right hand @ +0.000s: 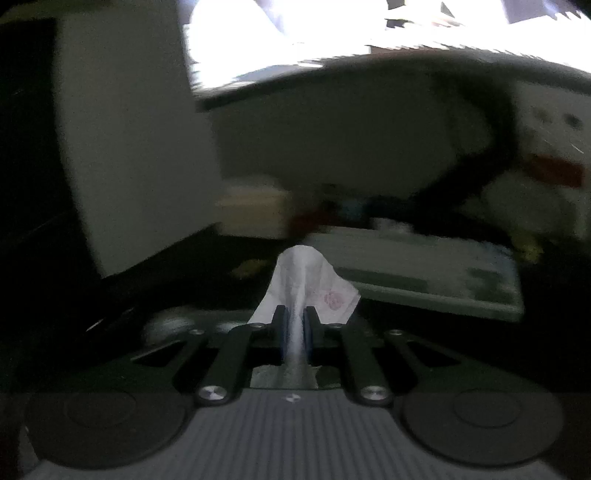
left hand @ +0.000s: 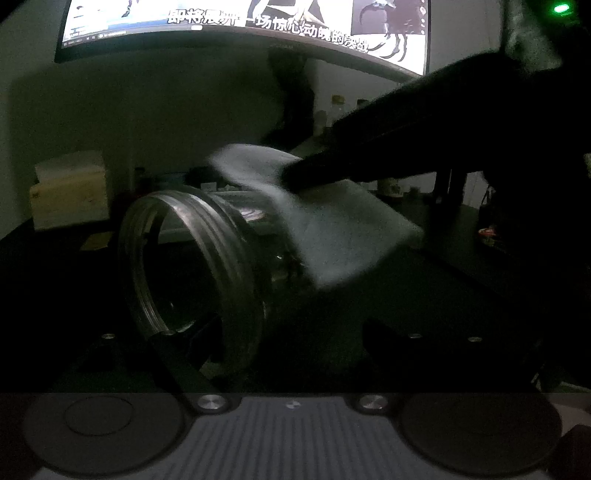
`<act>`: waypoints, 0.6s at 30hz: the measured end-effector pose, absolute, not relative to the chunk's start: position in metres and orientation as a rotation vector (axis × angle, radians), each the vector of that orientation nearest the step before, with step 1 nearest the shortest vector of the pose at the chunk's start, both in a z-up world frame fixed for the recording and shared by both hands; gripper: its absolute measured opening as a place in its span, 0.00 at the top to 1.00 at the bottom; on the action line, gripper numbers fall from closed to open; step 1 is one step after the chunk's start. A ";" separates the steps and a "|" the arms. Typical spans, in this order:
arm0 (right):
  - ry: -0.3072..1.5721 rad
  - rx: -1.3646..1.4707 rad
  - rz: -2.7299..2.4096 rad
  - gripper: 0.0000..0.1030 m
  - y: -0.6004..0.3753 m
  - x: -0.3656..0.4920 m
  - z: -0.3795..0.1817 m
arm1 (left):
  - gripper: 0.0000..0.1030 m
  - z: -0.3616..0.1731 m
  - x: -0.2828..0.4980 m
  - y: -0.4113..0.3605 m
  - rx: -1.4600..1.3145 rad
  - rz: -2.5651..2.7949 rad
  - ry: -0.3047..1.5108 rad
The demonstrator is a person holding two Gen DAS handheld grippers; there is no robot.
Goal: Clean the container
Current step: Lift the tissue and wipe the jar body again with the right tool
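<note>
Starting at the left of the left wrist view: noting 1 pale wooden box (left hand: 70, 199) standing at the back of the dark desk, under 1 lit monitor (left hand: 240, 22).

Moving right: finding the task's thing, 1 clear jar (left hand: 221, 236) with a threaded mouth, lying tilted on its side with the open mouth turned left and towards the camera. Seeing it sitting between the widely spread fingers of the left gripper (left hand: 288, 328), and seemingly being clamped there, though the darkness is hiding the contact itself.

Judging the handling: probably behaving as stiff, smooth and slippery, light while empty, and possibly breakable if glass, which is not being settled here. Favouring a firm, wide grip across the body, keeping clear of the threads and steadying it against any wiping push.

Moving right again: seeing 1 white tissue (left hand: 332, 229) draping over the jar's upper wall, touching it. Judging it soft, limp and easily torn, so best being pinched in a bunched fold.

Reaching the right: seeing the right gripper (left hand: 295, 175) coming in as a dark shape and pressing that tissue onto the jar. Confirming from the right wrist view the jaws pressed nearly together, pinching the tissue upright, with 1 keyboard (right hand: 424, 273) blurring behind.

Counting: 1 jar, 1 tissue, 2 grippers.
</note>
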State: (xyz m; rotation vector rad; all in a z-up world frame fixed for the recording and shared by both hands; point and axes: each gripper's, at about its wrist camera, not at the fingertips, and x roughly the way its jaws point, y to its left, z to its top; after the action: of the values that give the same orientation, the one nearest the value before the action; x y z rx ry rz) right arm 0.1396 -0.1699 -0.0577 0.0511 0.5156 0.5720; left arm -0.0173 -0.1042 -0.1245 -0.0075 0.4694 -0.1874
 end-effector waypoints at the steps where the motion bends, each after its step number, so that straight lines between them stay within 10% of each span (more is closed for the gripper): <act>1: 0.526 0.074 0.560 0.89 -0.173 0.143 -0.058 | 0.21 -0.124 -0.017 -0.105 -0.010 -0.187 0.470; 9: 0.501 0.057 0.635 0.93 -0.173 0.117 -0.054 | 0.30 -0.117 -0.005 -0.072 0.028 -0.257 0.465; 13: 0.451 0.141 0.603 0.93 -0.200 0.104 -0.040 | 0.70 -0.122 -0.005 -0.073 0.037 -0.241 0.423; 18: 0.446 0.195 0.579 0.92 -0.227 0.091 -0.032 | 0.89 -0.116 -0.006 -0.068 -0.026 -0.331 0.369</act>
State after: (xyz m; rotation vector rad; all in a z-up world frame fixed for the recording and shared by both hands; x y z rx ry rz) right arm 0.0908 -0.2273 -0.0317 0.1954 0.4464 0.5792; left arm -0.0058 -0.0679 -0.1163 -0.0258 0.3692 -0.3307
